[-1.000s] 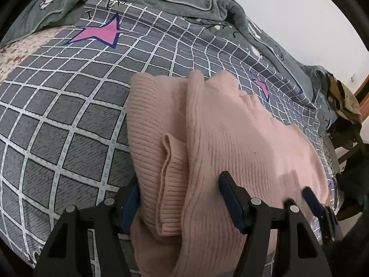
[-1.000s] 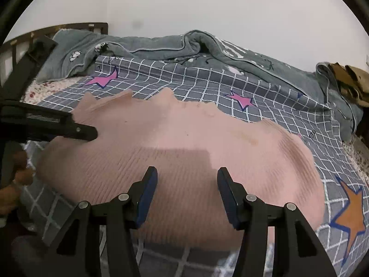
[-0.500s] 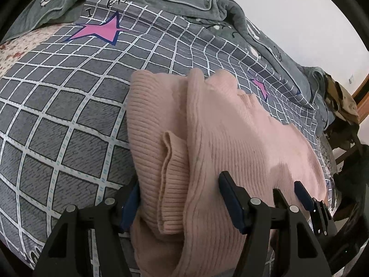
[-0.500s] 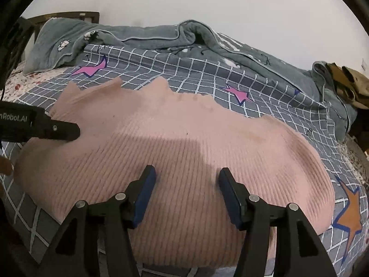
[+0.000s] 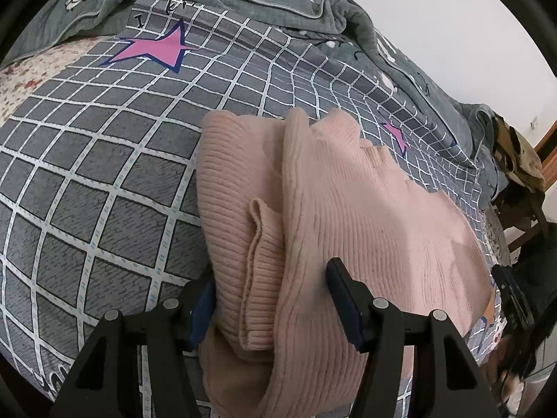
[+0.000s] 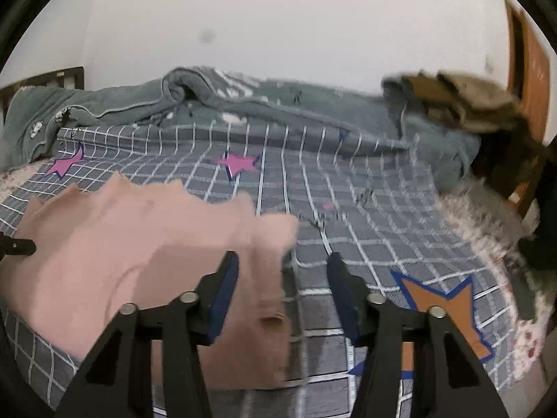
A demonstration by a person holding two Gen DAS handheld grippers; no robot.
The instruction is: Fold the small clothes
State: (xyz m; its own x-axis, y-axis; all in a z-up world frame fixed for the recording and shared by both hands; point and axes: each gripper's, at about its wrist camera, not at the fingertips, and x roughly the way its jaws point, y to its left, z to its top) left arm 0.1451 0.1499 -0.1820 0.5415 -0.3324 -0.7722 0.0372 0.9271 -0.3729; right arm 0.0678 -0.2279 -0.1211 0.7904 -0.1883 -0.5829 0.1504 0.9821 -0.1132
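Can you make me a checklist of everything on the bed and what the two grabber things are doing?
Surface: bed with a grey checked sheet printed with pink stars and an orange star.
Job's things: pink ribbed sweater, lying partly folded on the sheet, a sleeve cuff showing at its left edge.
Clutter: rumpled grey blanket along the far side; brownish bundle of cloth at the right end.
Grippers: left gripper open, its fingers either side of the sweater's near left edge; right gripper open at the sweater's right edge, holding nothing; that view is blurred.
Cables: nothing seen.
Surroundings: white wall, dark headboard, wooden door frame.
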